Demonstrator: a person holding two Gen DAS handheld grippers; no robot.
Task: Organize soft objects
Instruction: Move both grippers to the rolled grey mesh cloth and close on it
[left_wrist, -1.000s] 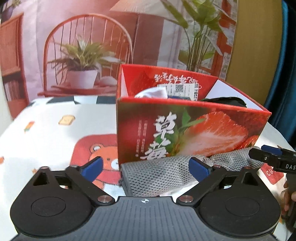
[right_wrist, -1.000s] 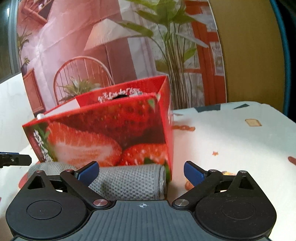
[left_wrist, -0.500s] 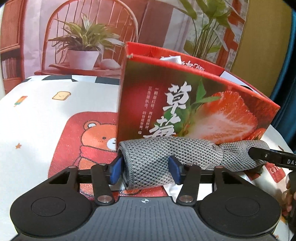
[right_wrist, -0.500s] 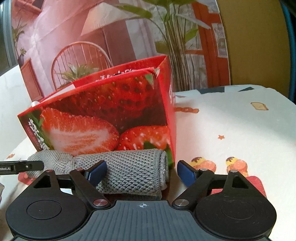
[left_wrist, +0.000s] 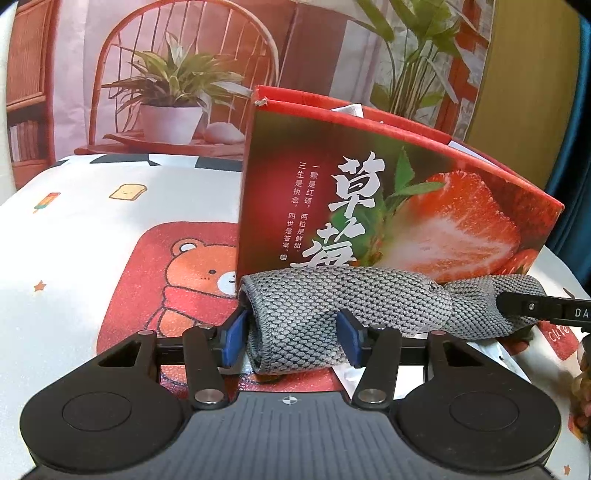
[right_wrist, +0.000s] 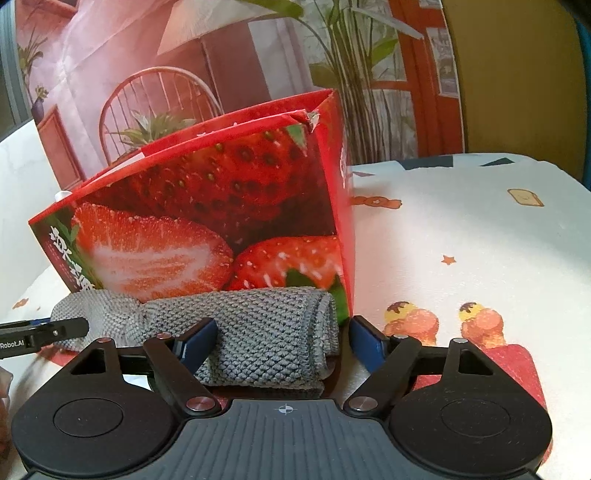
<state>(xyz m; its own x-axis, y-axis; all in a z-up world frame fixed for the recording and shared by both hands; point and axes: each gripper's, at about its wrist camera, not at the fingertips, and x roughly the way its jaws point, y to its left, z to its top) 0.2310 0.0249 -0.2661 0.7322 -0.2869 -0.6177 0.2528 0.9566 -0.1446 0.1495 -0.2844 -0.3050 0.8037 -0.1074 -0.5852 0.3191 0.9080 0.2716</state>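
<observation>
A table under a white cloth printed with bears, toast and stars carries everything, with a backdrop picture of a wicker chair and potted plants behind its far edge. On it stands a tall red cardboard box with strawberry pictures, its top open. The left wrist view shows the box's white Chinese lettering and a scrap of something white at its rim; the right wrist view shows instead the box's right corner, torn at the top, and ice-cream prints on the cloth.

Just beside the near foot of the box lies a rolled grey waffle-knit cloth, pinched in at its middle. The left gripper has its blue fingers pressed onto the roll's left end, holding it. The right gripper straddles the right end: its fingers are closing, the left finger on the cloth, the right one a little clear of it.
</observation>
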